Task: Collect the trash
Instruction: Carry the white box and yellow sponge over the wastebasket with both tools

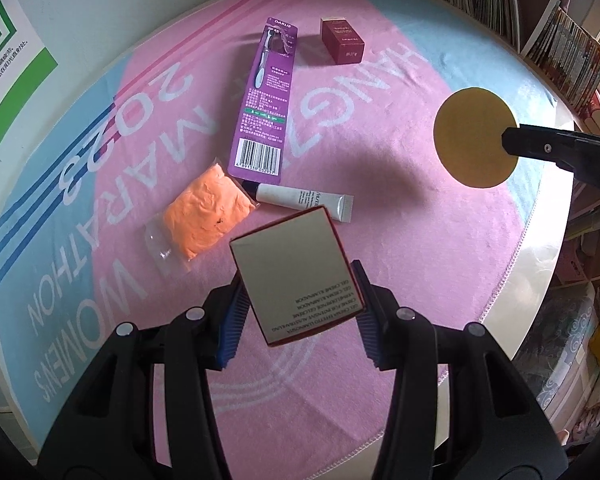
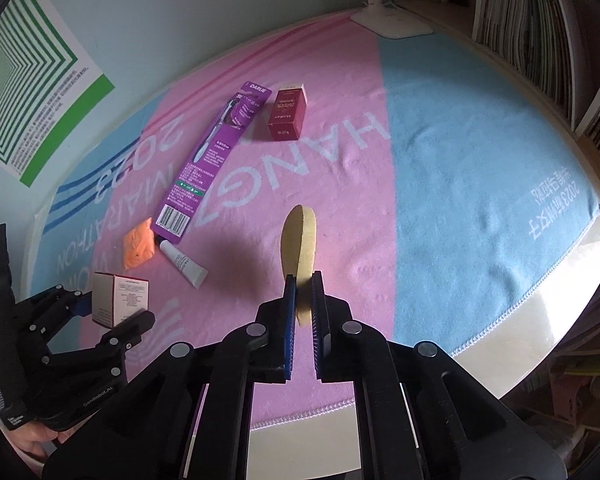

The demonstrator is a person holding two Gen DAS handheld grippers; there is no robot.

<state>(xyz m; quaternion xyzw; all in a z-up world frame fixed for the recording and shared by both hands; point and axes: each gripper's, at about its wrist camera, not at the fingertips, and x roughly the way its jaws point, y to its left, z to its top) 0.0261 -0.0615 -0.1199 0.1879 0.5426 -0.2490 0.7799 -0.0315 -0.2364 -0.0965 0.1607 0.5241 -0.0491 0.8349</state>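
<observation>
My left gripper (image 1: 300, 276) is shut on a small white cosmetics box (image 1: 296, 276) with a red edge and holds it above the towel; it also shows in the right wrist view (image 2: 118, 300). My right gripper (image 2: 303, 280) is shut on a round yellow sponge (image 2: 298, 244), held edge-on above the towel; the sponge shows as a disc in the left wrist view (image 1: 476, 137). On the towel lie a purple toothbrush pack (image 1: 262, 100), a dark red box (image 1: 342, 40), a white tube (image 1: 300, 196) and an orange bag (image 1: 204, 216).
A pink and blue marathon towel (image 2: 460, 160) covers the round table (image 2: 560, 320). A white lamp base (image 2: 392, 20) stands at the far edge. Bookshelves (image 2: 540, 20) line the right side. A green striped poster (image 2: 28, 92) hangs on the left wall.
</observation>
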